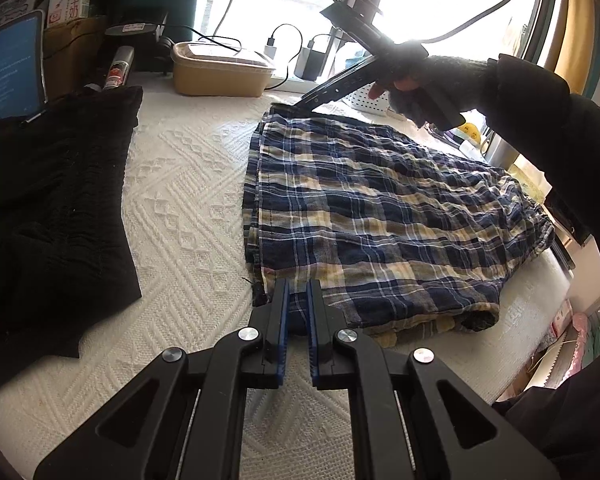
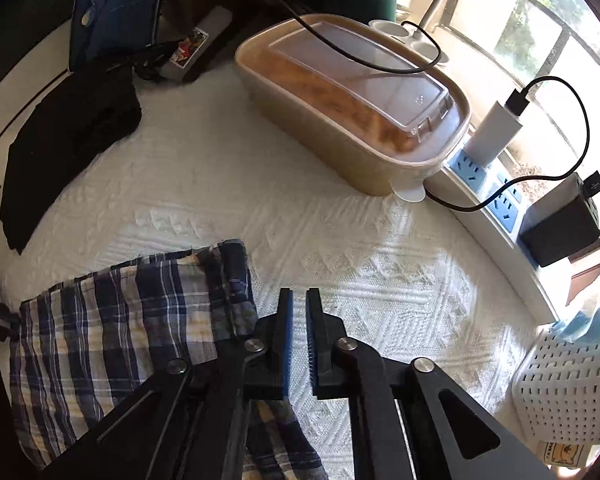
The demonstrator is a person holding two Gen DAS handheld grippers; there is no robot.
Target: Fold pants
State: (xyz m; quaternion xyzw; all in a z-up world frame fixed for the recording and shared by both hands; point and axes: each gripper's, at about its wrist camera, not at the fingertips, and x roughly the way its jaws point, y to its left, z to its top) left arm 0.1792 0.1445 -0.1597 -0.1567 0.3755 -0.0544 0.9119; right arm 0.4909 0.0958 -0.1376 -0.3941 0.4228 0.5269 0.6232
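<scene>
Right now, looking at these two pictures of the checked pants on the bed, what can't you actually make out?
- Left wrist view: whether the left gripper pinches the plaid pants; its own fingers hide the cloth edge.
- Left wrist view: the right gripper, backlit by window glare.
- Right wrist view: the pants' lower part, covered by the gripper body and cut off by the frame.
- Right wrist view: the contents of the lidded container, blurred behind the cloudy lid.

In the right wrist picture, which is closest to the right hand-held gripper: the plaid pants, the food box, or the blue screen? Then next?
From the right hand-held gripper:
1. Plaid pants, just left.
2. Food box, ahead, slightly right.
3. Blue screen, far back left.
</scene>
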